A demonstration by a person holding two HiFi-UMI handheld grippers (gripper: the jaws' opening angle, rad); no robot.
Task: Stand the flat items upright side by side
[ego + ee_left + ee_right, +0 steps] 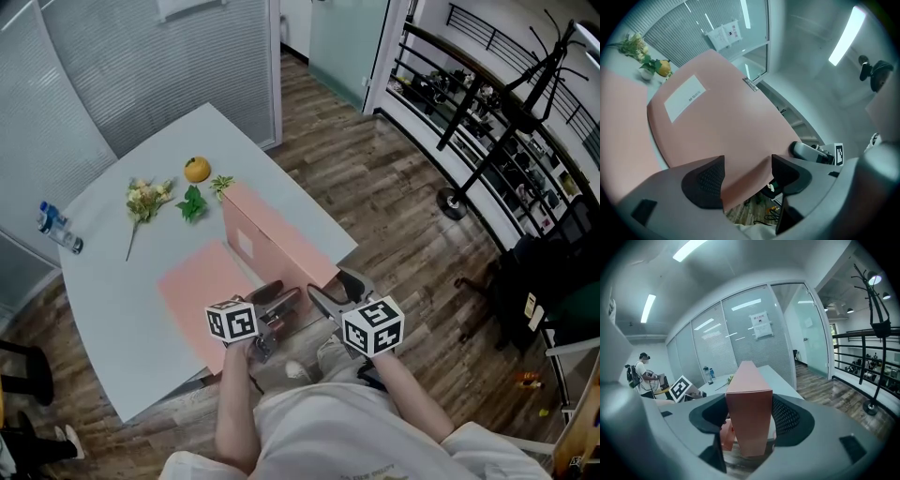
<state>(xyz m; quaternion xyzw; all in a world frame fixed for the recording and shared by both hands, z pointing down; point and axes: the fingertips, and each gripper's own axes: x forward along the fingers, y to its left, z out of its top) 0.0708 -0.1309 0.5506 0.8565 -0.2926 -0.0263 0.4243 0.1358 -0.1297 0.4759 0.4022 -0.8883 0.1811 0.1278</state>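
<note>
On the pale table (112,309) one pink box (274,242) stands upright on its long edge, running from the near edge toward the middle, its broad left face bearing a white label. A second pink box (199,286) lies flat just to its left, close beside it. The right gripper (336,292) is at the near end of the standing box, and its own view shows the narrow end filling the gap, with a pad against each side: it is clamped on that box. The left gripper (277,305) sits beside it at the same end; its jaws stand wide apart, with only the lower near corner of the standing box between them and a clear gap to the right-hand pad. Farther back on the table lie a sprig of flowers (145,199), an orange (197,169) and a small bottle (58,228).
</note>
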